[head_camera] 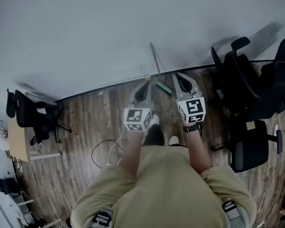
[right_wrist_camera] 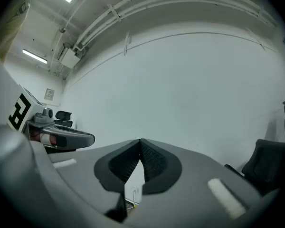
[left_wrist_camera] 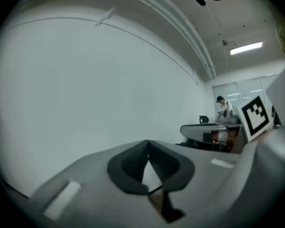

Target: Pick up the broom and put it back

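White wall (head_camera: 95,27) met a wood floor (head_camera: 85,127), with black chairs (head_camera: 249,84) off to the right. The broom (head_camera: 157,70) had a thin, pale handle and a small green head. It stood at the foot of the wall, just ahead of the person and between the two gripper tips in the head view. Its head sat low by the floor and its handle ran up against the wall. The long axis was close to upright, with the top tipped slightly left in that view. The left gripper (left_wrist_camera: 148,142) was clenched, tips together, with nothing between them. The right gripper (right_wrist_camera: 140,140) was likewise closed and empty. Neither held the broom.
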`<state>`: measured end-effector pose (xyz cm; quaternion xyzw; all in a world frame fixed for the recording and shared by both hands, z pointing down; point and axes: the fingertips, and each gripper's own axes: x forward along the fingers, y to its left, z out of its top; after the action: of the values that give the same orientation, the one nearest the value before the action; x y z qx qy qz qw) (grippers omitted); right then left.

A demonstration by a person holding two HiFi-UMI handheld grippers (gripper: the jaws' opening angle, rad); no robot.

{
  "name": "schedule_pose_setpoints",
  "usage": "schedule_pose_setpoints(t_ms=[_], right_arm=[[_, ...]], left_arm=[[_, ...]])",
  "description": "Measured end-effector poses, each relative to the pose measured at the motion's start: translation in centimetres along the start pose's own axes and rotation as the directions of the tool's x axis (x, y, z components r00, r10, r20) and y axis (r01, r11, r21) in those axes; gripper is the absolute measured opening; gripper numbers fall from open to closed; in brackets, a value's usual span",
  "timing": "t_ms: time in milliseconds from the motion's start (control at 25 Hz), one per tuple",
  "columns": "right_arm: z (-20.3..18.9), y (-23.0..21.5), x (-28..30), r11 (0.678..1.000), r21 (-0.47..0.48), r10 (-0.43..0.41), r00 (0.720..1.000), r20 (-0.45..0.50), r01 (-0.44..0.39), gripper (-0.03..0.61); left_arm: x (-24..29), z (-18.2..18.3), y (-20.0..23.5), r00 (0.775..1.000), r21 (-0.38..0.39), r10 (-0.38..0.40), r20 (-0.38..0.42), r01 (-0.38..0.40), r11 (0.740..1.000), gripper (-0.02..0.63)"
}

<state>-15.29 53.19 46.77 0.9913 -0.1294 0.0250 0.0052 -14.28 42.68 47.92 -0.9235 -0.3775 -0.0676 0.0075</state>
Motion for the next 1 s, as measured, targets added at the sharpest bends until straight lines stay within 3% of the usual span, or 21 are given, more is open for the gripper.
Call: schedule_pose_setpoints(t_ms=[480,640,1000], right_arm=[[0.2,0.1,11.0,0.999,-0.042,-0.026,0.998,-0.055,0.024,0.008],[-0.5,-0.6,15.7,0.998,0.001,-0.062,0.995,-0.076,0.062,0.006],[-5.2,-0.5,24.2,0.995,0.034,-0.092,0.98,-0.175,0.099,0.006]], left_arm=[[8.0,1.0,9.4,0.999,-0.069,-0.039,0.027,0.04,0.997,0.002],[11.2,0.9,13.0,0.998,-0.083,-0.06,0.017,0.061,0.995,0.002],[15.9,-3.8,21.9,0.994,-0.16,-0.083,-0.067,0.072,0.984,0.002]])
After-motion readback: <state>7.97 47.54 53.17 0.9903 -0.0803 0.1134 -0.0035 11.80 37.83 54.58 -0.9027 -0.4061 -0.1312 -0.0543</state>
